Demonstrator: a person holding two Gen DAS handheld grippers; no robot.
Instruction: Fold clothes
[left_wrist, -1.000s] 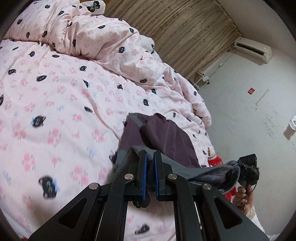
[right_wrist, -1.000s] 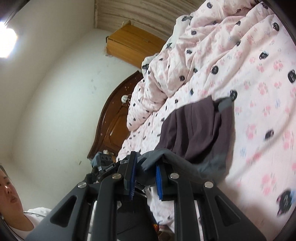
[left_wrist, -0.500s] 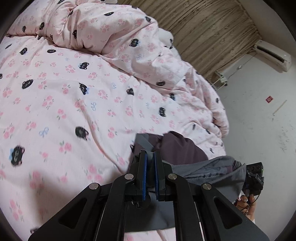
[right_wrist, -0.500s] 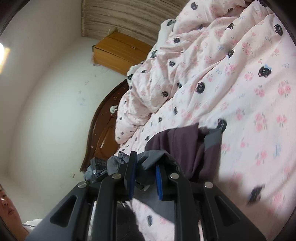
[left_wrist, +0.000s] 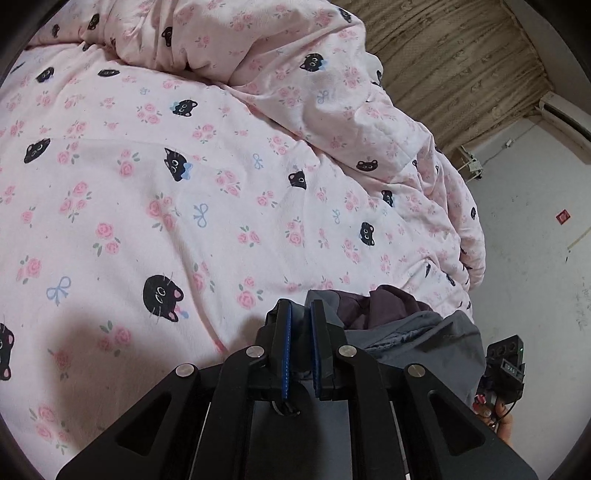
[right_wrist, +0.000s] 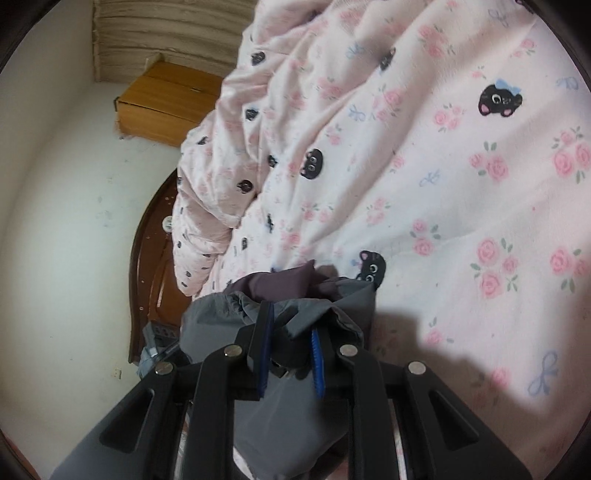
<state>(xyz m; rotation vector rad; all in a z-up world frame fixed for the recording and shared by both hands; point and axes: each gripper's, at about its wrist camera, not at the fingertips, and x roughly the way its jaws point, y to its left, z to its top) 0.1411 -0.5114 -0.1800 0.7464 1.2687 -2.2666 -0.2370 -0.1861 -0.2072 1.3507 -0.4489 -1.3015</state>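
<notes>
— While both grippers pinch it, where's the garment sitting?

— Low in both views: the grey garment (left_wrist: 424, 339) bunches at the lower right of the left view, its plum lining (right_wrist: 284, 282) showing, over the pink duvet (left_wrist: 184, 221). The left gripper (left_wrist: 300, 314) is clamped on an edge; the right gripper (right_wrist: 290, 325) is clenched on a thicker fold.

— How will it handle?

— Soft, light and limp, I'd judge, maybe a bit slick. It will sag between holds, so grip at hems or corners, kept well apart, not the bunched middle.
</notes>
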